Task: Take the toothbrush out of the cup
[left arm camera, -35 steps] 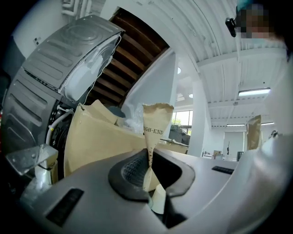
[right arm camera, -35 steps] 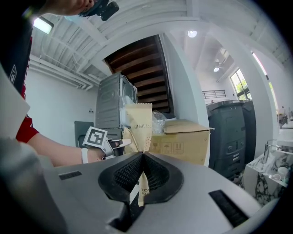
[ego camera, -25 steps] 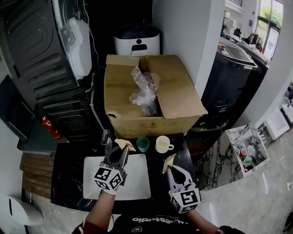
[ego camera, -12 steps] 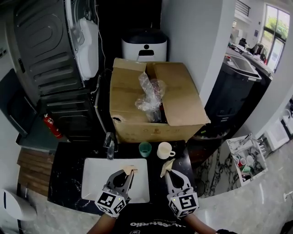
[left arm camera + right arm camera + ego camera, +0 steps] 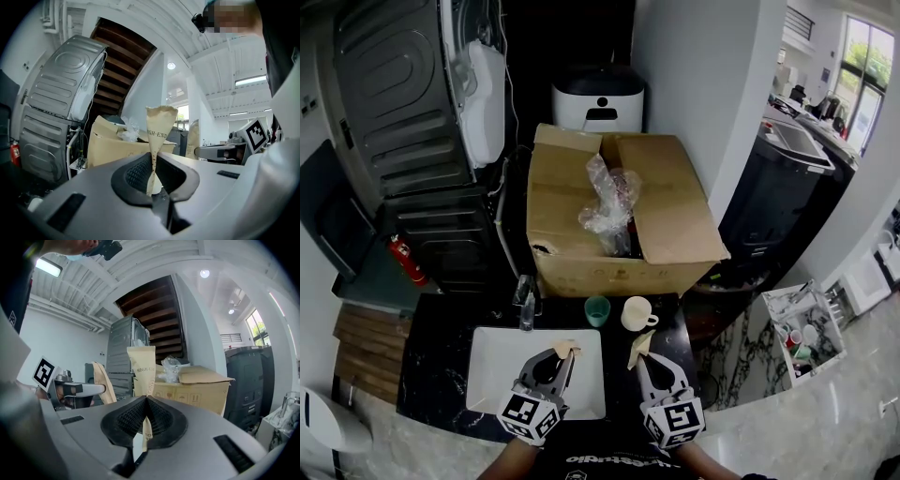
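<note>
A green cup and a white mug stand on the dark counter in front of the cardboard box; I see no toothbrush in either. My left gripper hovers over the white basin, shut on a tan paper packet printed "HIGH-END". In the left gripper view that packet stands upright from the closed jaws. To the right of the basin, my right gripper is shut on a second tan packet, which rises from its jaws in the right gripper view. Both grippers are nearer to me than the cups.
A large open cardboard box with a clear plastic bag fills the space behind the cups. A faucet stands at the basin's far left corner. A washing machine stands to the left, and a white rack sits on the floor to the right.
My left gripper drew back from beside the green cup toward me, over the basin, still holding its packet. The right gripper stayed about where it was. The head view shifted slightly.
</note>
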Available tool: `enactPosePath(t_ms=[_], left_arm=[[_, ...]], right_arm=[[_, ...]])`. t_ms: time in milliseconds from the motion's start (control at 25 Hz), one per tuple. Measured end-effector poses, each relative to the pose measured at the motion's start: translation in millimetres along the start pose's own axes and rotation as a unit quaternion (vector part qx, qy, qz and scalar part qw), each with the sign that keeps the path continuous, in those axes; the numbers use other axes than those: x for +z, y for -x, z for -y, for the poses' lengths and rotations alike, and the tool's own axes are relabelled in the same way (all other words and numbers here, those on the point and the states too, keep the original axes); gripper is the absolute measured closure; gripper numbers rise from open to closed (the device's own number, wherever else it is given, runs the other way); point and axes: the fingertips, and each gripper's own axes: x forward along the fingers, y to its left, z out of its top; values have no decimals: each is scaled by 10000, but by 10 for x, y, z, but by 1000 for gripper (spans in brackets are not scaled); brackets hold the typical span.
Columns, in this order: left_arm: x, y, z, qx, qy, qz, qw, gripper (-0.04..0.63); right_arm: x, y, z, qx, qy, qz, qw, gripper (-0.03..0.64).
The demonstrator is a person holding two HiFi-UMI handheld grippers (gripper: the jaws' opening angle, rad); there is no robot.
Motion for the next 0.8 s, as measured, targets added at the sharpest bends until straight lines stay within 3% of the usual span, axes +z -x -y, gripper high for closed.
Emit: enactPosePath(t_ms=[480,680,800], left_arm=[[38,0,-17,-89,68,14,9999,561],[11,-11,-49,-162,470,52,9987,561],[-6,-8,-36,-179,438,23,9989,562]], right_arm=[[36,-20,-25,-46,144,-10,9999,579],[74,-13,-31,-56,115,25,9999,579],[73,2,-23,-79,103,24,9999,580]])
